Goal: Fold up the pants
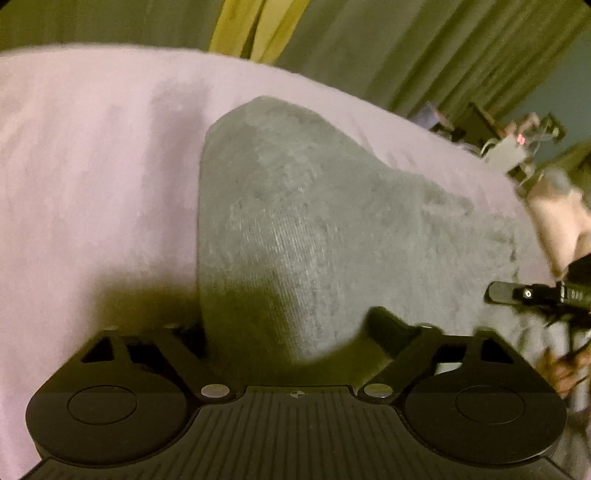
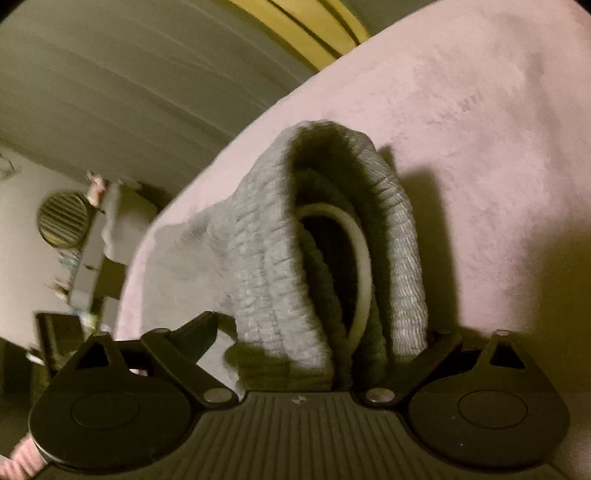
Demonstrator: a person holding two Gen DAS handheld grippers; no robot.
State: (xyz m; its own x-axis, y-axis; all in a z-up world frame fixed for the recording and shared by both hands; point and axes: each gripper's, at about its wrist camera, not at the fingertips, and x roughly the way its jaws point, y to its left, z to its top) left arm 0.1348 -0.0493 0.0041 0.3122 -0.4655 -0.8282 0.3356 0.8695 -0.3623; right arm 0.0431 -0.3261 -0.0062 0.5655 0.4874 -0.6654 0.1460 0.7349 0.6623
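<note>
1. Straight ahead of the left gripper [image 1: 286,325] lie the grey pants [image 1: 314,221], a flat folded slab of knit cloth that runs away from the fingers and ends in a rounded corner at the far side.
2. Its jaws stand spread wide. The near end of the cloth sits in the gap, its edges just beside both fingers, and the fingers' shadow falls across it.
3. Under the pants, and out to the left of this gripper, spreads a pink cover [image 1: 92,166], soft and plush in look.
4. Off to this gripper's right, past the edge of the pants, a person's hand [image 1: 557,229] shows, too blurred to read.
5. Beyond the cover hang grey-green curtains [image 1: 406,44] with a yellow strip [image 1: 251,26] between them.
6. Right in front of the right gripper [image 2: 325,328] the ribbed waistband [image 2: 402,240] of the pants stands up in a tall arched fold, with darker layers tucked inside it.
7. A white drawstring [image 2: 364,258] loops inside that fold.
8. This gripper's jaws are spread as well. The waistband lies between them, touching the right finger, while a small gap shows at the left finger.
9. Far off to its left, beyond the cover's edge, stands a round slatted object [image 2: 64,218], blurred.
</note>
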